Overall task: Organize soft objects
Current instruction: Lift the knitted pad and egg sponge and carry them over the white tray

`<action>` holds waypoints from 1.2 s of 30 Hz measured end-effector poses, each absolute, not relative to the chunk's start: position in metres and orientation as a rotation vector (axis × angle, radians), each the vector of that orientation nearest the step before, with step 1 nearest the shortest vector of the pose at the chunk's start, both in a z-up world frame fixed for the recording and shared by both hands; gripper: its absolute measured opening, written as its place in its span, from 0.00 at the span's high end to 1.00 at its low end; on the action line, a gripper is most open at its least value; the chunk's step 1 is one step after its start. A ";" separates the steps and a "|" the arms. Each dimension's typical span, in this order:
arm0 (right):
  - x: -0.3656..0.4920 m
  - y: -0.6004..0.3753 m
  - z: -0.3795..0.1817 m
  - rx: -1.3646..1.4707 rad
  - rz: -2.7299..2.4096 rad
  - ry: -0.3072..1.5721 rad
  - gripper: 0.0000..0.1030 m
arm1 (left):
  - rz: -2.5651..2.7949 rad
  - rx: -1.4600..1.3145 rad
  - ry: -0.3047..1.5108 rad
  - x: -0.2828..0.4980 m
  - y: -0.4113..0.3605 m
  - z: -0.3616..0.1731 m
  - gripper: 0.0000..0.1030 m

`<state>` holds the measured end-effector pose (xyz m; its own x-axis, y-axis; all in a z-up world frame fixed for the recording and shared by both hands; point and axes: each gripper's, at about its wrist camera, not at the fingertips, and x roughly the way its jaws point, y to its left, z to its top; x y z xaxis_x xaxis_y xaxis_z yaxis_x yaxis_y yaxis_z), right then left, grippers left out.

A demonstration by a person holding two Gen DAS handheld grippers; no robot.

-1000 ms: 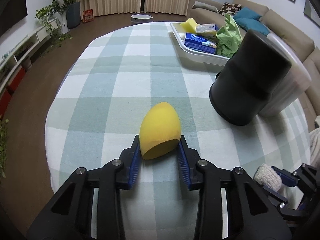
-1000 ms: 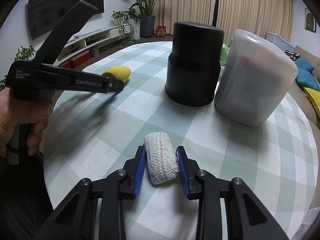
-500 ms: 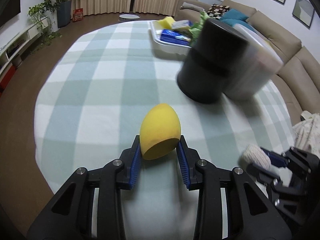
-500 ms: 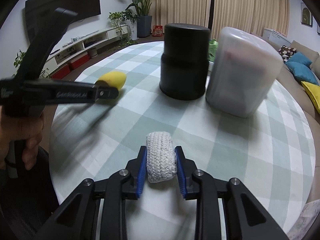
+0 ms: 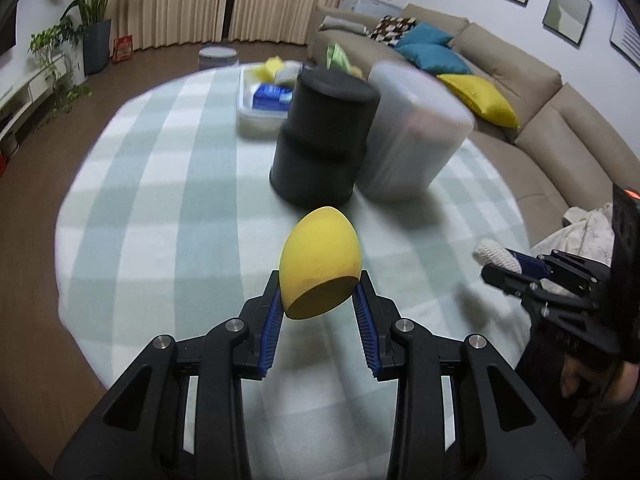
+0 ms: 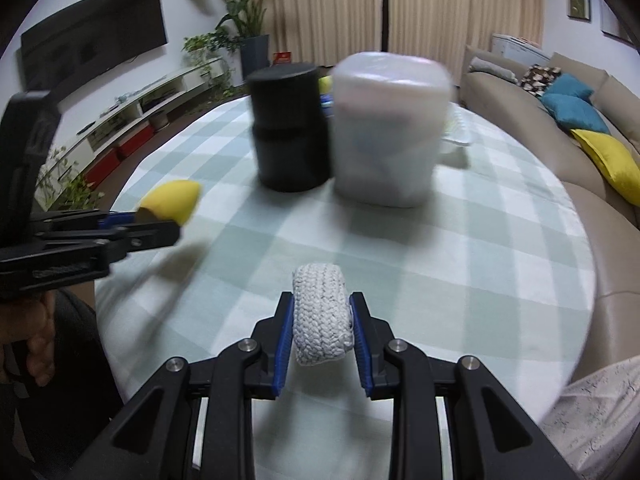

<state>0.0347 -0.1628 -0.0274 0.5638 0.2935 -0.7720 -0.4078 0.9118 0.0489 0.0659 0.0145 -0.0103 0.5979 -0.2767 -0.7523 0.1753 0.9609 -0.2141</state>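
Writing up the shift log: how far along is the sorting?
Midway. Done: nothing visibly stowed. In hand: left hand-held gripper clamps the yellow sponge; right hand-held gripper clamps the white knitted pad. Left: both stay outside the black container and frosted container.

Blurred by motion: black container and frosted container, contents of the latter unreadable. Partly hidden behind them, white tray with items too smeared to identify. Cut off by the frame edge, hand at lower left.
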 end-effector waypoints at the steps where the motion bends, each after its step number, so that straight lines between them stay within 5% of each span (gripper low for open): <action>1: 0.037 -0.171 -0.022 -0.134 0.400 0.873 0.71 | -0.261 -0.116 0.882 0.069 0.016 -0.004 0.69; 20: 0.150 -0.271 0.089 -0.185 0.227 0.716 0.71 | -0.213 -0.044 0.773 0.194 0.054 0.090 0.69; 36: 0.303 -0.236 0.126 -0.250 0.299 0.739 0.71 | -0.223 0.054 0.834 0.326 0.033 0.080 0.69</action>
